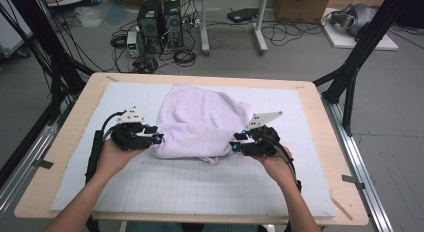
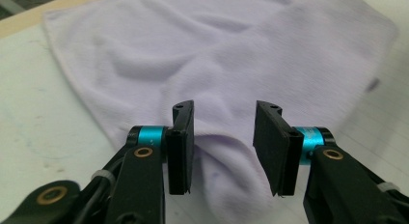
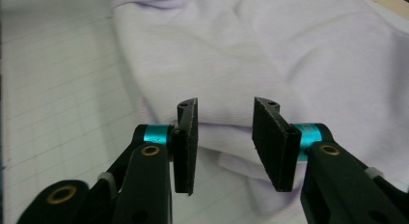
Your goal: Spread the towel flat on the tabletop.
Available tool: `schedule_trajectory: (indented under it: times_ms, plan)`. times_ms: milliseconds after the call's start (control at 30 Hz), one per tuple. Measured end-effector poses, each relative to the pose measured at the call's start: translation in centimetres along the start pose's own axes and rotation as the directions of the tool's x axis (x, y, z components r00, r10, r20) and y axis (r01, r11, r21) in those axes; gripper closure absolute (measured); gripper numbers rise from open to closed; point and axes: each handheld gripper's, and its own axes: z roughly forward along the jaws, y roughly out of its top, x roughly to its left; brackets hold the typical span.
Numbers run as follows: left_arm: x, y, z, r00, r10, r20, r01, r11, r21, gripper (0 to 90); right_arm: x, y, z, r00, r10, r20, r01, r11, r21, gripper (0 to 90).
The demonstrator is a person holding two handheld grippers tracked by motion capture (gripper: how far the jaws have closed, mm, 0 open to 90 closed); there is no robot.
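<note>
A wooden table (image 1: 65,137) carries a white gridded mat (image 1: 210,187), the landmark here. On the mat's far half, about midway across, lies a lavender towel (image 1: 200,123), rumpled and folded over itself, its near edge bunched toward the mat's middle. The left gripper (image 1: 158,138) sits over the mat at the towel's near left corner, and the right gripper (image 1: 233,146) at its near right corner, each held from below by a hand. In the left gripper view the jaws stand partly apart with a fold of towel (image 2: 226,161) between them, the pads (image 2: 182,147) not pressing it. The right gripper view shows the same: jaws partly open around the towel's edge (image 3: 226,127), nothing clamped.
</note>
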Motion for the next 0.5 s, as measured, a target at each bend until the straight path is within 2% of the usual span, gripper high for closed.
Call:
schedule_trajectory:
  times_ms: [100,133,200,267,333,367,433,500]
  plan:
    - [-0.8,-1.1,0.6,0.9978,0.014,0.065,-0.016,0.9993,0.034,47.1,1.1,-0.8,0.4,0.9994,-0.013,-0.031,0.013,1.0,-0.004,49.5]
    - [-1.0,-1.5,0.9,0.9973,0.019,0.071,-0.022,0.9987,0.046,44.1,1.4,-1.1,0.7,0.9993,-0.01,-0.037,0.011,1.0,0.007,45.6]
    - [-1.1,-2.3,1.5,0.9962,0.016,0.085,-0.021,0.9975,0.067,41.7,2.2,-1.5,1.3,0.9984,-0.031,-0.047,0.032,0.999,0.027,44.3]
    - [-1.1,-2.8,2.2,0.9971,0.01,0.075,-0.016,0.9965,0.083,40.6,2.7,-1.8,2.2,0.9975,-0.06,-0.038,0.062,0.997,0.056,43.6]
    - [-0.9,-2.9,2.9,0.9984,0.016,0.055,-0.022,0.9945,0.102,41.7,2.7,-1.7,3.1,0.9976,-0.068,-0.014,0.069,0.995,0.068,44.7]
    - [-0.9,-2.9,3.3,0.9991,0.024,0.035,-0.028,0.9934,0.111,44.8,2.6,-1.6,3.6,0.9981,-0.062,-0.002,0.062,0.996,0.071,46.3]
    - [-0.6,-3.0,4.0,0.9996,0.027,0.01,-0.028,0.9926,0.118,57.7,2.3,-1.3,4.5,0.9977,-0.058,0.035,0.055,0.995,0.078,51.6]
    - [-0.4,-2.9,4.1,0.9998,0.021,0.001,-0.021,0.9944,0.103,71.5,1.9,-1.0,5.1,0.9972,-0.051,0.054,0.047,0.996,0.075,63.2]
